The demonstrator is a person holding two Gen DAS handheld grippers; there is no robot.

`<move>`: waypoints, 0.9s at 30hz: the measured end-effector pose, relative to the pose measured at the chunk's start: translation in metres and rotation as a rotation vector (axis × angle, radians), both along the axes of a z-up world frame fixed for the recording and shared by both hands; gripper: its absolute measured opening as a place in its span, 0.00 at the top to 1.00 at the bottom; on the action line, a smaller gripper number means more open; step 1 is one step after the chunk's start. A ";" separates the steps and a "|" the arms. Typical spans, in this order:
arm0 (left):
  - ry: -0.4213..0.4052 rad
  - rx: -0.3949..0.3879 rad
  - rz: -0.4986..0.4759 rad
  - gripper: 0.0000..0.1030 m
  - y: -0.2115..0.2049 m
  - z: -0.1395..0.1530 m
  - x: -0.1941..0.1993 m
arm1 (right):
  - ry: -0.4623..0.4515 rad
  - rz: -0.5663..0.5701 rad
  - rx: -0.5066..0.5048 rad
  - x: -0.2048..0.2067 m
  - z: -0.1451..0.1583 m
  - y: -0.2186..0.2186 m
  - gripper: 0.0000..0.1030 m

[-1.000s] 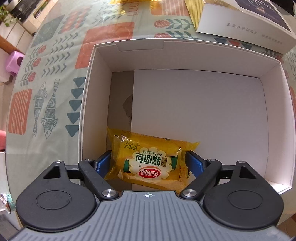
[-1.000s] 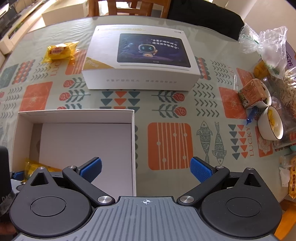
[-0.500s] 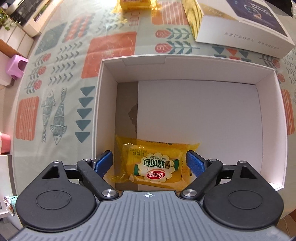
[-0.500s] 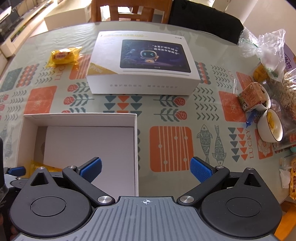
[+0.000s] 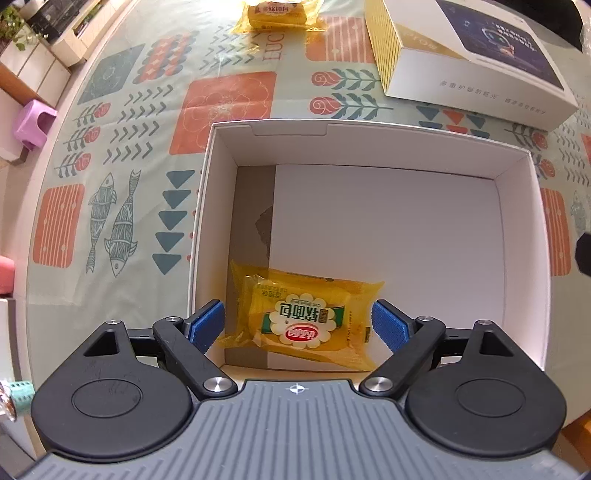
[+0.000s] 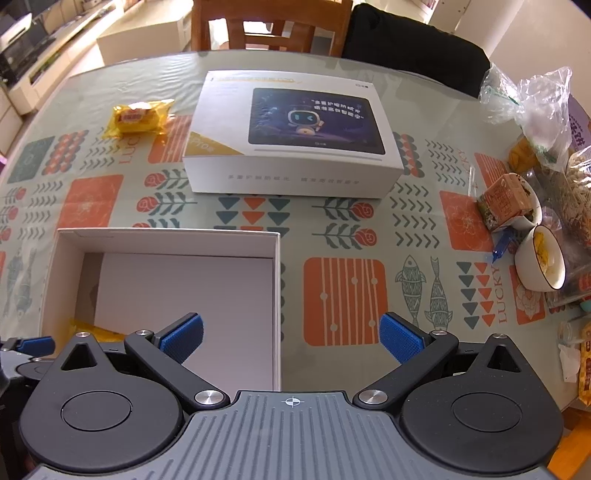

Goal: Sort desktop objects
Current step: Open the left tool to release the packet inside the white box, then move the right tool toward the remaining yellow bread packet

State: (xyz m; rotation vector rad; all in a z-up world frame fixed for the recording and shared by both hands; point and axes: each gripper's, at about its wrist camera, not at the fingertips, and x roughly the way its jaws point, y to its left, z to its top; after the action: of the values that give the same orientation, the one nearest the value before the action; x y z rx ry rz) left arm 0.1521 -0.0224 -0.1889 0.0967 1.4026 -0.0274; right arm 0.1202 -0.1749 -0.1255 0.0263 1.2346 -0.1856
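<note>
both hand-held grippers (image 5: 297, 325) (image 6: 291, 338) (jaws apart)

The left claw (image 5: 297, 323) hangs spread over the near left corner of the open white box (image 5: 207, 206), its blue pads clear of the yellow packet (image 5: 301, 317) lying there, with another packet (image 5: 279, 13) far off on the desk (image 5: 110, 166).

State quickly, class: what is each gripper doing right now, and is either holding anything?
Left gripper: open, holding nothing; the yellow bread packet lies in the open white box between its jaws.
Right gripper: open, holding nothing.
</note>
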 end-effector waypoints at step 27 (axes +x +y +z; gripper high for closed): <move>-0.094 -0.098 0.026 0.00 0.009 0.040 -0.014 | -0.029 -0.014 0.004 -0.002 0.008 -0.007 0.00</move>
State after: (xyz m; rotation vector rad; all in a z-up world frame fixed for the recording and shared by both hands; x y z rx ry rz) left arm 0.1381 -0.0130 -0.1484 -0.0024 1.3060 -0.0690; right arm 0.1183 -0.1817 -0.1177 0.0410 1.2060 -0.1948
